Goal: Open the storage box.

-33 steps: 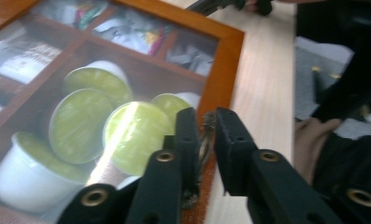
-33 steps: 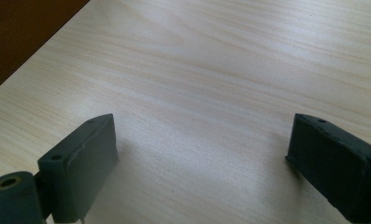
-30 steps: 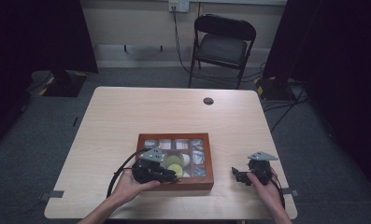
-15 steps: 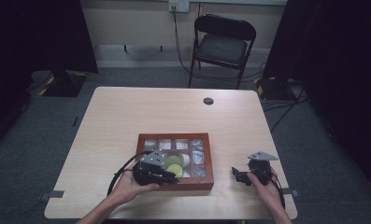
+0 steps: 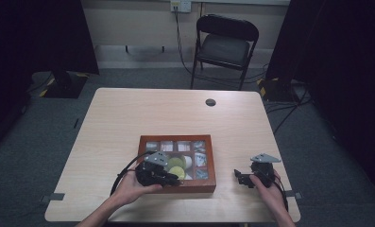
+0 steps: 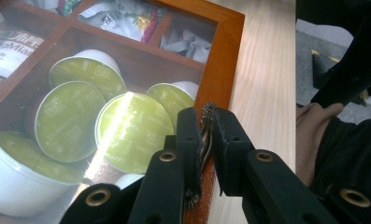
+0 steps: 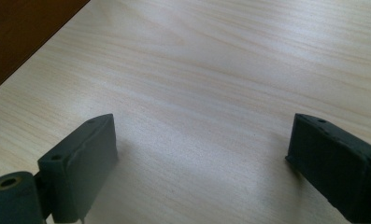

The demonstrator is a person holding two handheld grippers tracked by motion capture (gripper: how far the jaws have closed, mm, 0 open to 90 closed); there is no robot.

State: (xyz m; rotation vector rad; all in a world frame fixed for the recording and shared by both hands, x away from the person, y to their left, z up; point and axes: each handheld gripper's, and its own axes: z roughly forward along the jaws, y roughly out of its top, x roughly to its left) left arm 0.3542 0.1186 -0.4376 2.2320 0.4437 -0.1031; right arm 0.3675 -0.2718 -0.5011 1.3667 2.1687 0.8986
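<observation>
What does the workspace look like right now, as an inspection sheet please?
Surface: pale wood table, bare apart from the items below.
Job's things: wooden box near the front edge, its clear lid over green-topped capsules and packets.
Clutter: small dark round thing near the far edge.
Grippers: left gripper shut on the box's lid edge; right gripper open, low over bare table.
Cables: black cable loops from the left gripper.
Surroundings: folding chair, dark curtains, wall outlet.

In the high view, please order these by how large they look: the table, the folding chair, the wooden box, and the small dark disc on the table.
1. table
2. folding chair, though it stands farther from the camera
3. wooden box
4. small dark disc
</observation>
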